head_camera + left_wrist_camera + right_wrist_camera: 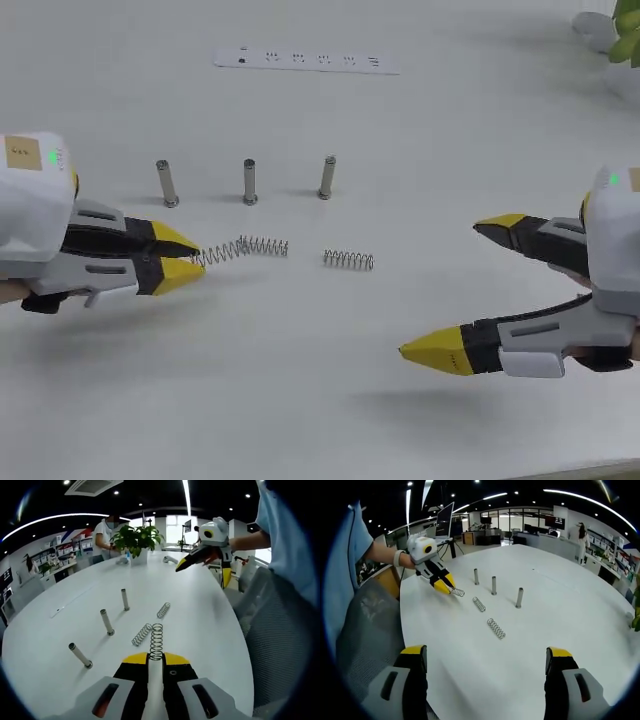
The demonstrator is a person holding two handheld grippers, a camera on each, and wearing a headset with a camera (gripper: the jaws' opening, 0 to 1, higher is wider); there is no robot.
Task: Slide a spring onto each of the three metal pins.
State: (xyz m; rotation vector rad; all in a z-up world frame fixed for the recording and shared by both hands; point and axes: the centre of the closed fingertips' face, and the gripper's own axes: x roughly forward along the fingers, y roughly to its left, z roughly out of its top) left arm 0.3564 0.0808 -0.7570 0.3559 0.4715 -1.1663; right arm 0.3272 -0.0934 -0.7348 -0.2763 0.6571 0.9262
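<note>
White desk (300, 410) bears three upright pins (250, 181); left claw (195, 262) grips one end of a spring (218, 252), right claw (438, 288) spread wide.

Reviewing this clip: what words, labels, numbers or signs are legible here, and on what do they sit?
None can be read.
On the tan sticker on the left gripper, which grips a spring: marks too small to read.
On the power strip: print too blurred to read.
</note>
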